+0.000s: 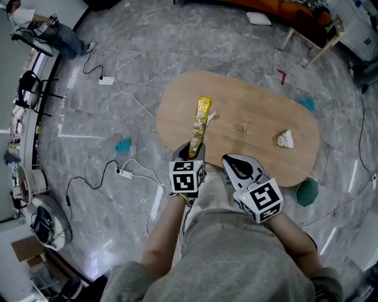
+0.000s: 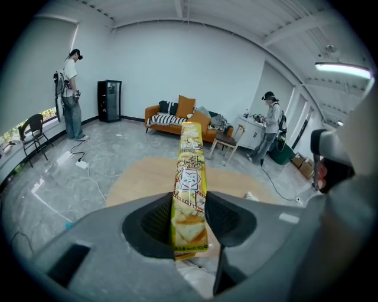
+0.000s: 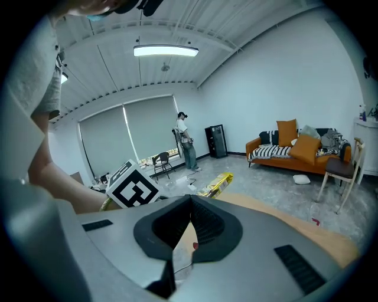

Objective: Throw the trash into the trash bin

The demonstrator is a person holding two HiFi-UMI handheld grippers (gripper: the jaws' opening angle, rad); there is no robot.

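Note:
A long yellow snack wrapper (image 1: 200, 125) sticks out over the oval wooden table (image 1: 248, 112), and my left gripper (image 1: 196, 151) is shut on its near end. In the left gripper view the wrapper (image 2: 190, 189) stands upright between the black pads (image 2: 155, 221), which press on it. My right gripper (image 1: 229, 160) hovers beside it at the table's near edge, shut, with nothing visible between its pads (image 3: 207, 221). From the right gripper view the wrapper (image 3: 216, 183) shows past the left gripper's marker cube (image 3: 131, 189). A crumpled white paper (image 1: 285, 139) lies on the table's right side. A green trash bin (image 1: 307, 192) stands on the floor by the table's near right corner.
Power strips and cables (image 1: 124, 173) run over the grey marble floor to the left. A wooden chair (image 1: 316, 36) and an orange sofa (image 1: 277, 6) stand beyond the table. Small teal scraps (image 1: 123, 145) lie on the floor. Other people stand near the walls (image 2: 71, 94).

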